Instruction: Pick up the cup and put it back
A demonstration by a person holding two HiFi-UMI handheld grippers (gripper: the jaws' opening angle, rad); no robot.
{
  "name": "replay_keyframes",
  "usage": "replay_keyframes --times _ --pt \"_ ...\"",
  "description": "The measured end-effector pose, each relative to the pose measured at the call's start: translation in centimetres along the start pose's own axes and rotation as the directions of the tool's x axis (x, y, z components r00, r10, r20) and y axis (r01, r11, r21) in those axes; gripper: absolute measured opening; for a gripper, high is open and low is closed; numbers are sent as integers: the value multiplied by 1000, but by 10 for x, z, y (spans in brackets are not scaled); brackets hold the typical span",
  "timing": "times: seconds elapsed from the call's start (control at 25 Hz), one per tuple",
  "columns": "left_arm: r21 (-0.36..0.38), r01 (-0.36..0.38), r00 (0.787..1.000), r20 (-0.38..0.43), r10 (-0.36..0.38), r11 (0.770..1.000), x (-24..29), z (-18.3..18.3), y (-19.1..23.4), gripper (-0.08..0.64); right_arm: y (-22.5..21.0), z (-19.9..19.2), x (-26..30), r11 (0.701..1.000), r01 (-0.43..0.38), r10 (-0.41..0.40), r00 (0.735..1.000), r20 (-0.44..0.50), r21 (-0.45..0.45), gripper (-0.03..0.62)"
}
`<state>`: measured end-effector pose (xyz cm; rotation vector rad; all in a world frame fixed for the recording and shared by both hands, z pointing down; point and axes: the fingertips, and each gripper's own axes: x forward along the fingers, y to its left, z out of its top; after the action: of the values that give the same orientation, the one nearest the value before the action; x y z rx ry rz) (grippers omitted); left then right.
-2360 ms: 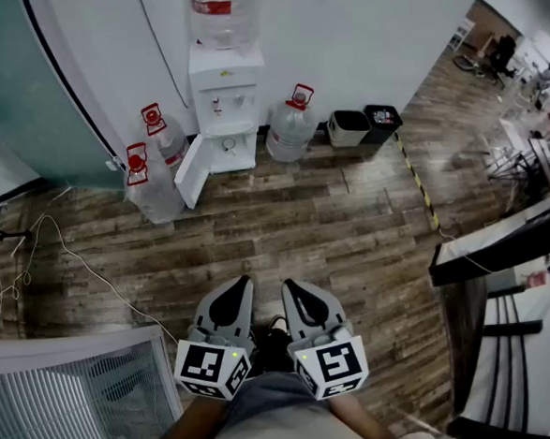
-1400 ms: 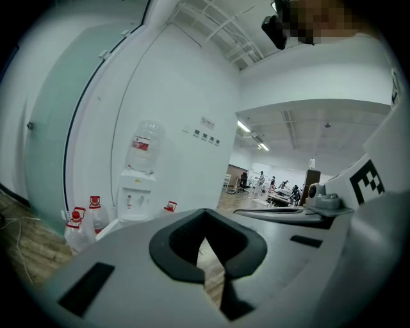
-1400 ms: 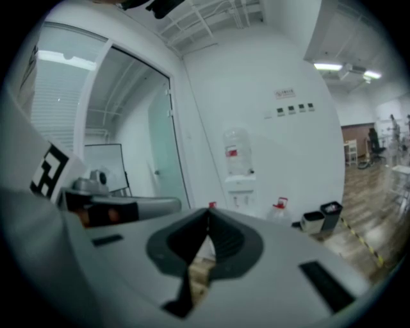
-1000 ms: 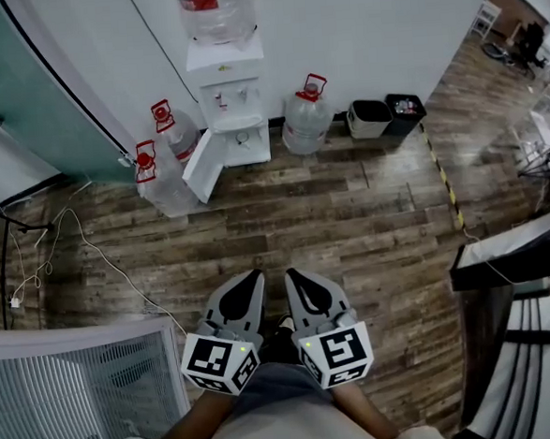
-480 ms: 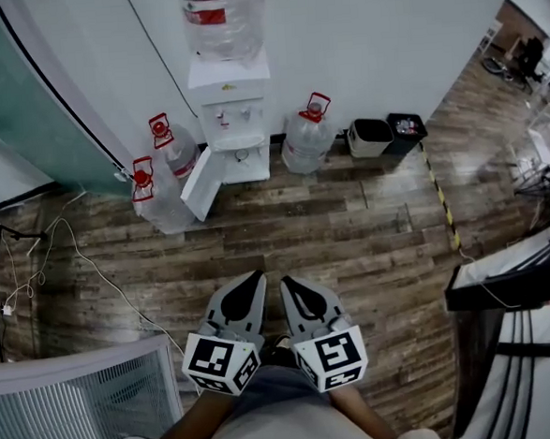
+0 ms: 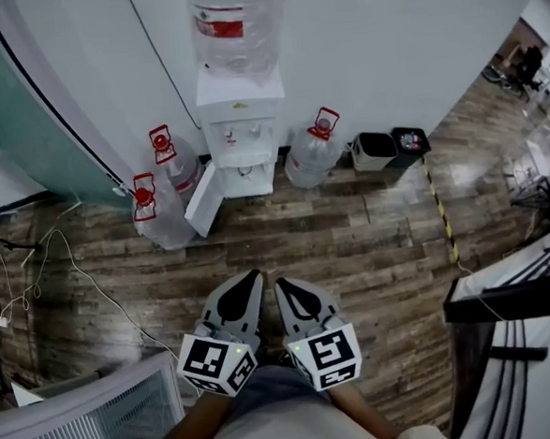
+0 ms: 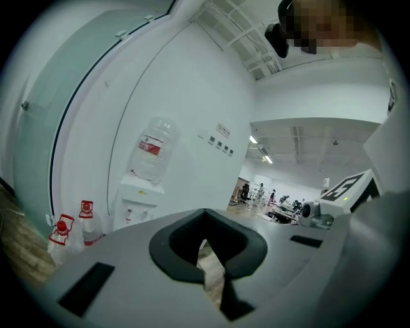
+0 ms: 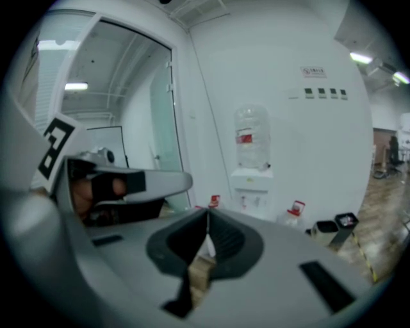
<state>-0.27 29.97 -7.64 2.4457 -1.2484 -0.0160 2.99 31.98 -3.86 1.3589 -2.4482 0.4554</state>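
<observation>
No cup shows in any view. In the head view my left gripper (image 6: 253, 275) and right gripper (image 6: 280, 283) are held side by side close to the person's body, above the wooden floor, pointing at a white water dispenser (image 6: 241, 132). Both are shut with nothing between the jaws. In the left gripper view the left gripper (image 7: 205, 212) has its tips together, and the dispenser (image 7: 138, 205) stands ahead at the left. In the right gripper view the right gripper (image 8: 207, 214) is also shut, with the dispenser (image 8: 251, 189) straight ahead. The dispenser's lower cabinet door (image 6: 203, 200) hangs open.
Large water jugs stand on the floor, two to the dispenser's left (image 6: 152, 213) (image 6: 165, 148) and one to its right (image 6: 312, 150). Two small bins (image 6: 373, 149) sit against the wall. A white grille (image 6: 83, 424) is at the near left, a dark desk (image 6: 505, 292) at the right, a cable (image 6: 82, 274) on the floor.
The dispenser and jugs have grown nearer and shifted in the head view as the person walks toward them. Both grippers have stayed shut and side by side.
</observation>
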Motion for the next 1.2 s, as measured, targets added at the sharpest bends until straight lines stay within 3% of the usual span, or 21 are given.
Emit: replay_keyframes --times 0.28,0.52,0.84,1.2 --pt "-17 -2 998 67 3 1000 9 25 44 8 6 20 41 1000 7 -8 1000 -5 -28 23" --pt "-46 12 998 63 -9 999 14 28 75 8 12 22 68 1000 22 -22 1000 -19 -19 23" --pt "-57 33 999 33 -31 998 18 21 81 8 8 17 75 999 51 -51 998 -33 8 23" --pt "-69 17 1000 -24 -19 997 66 13 99 8 -33 19 105 997 63 -60 997 -58 49 23"
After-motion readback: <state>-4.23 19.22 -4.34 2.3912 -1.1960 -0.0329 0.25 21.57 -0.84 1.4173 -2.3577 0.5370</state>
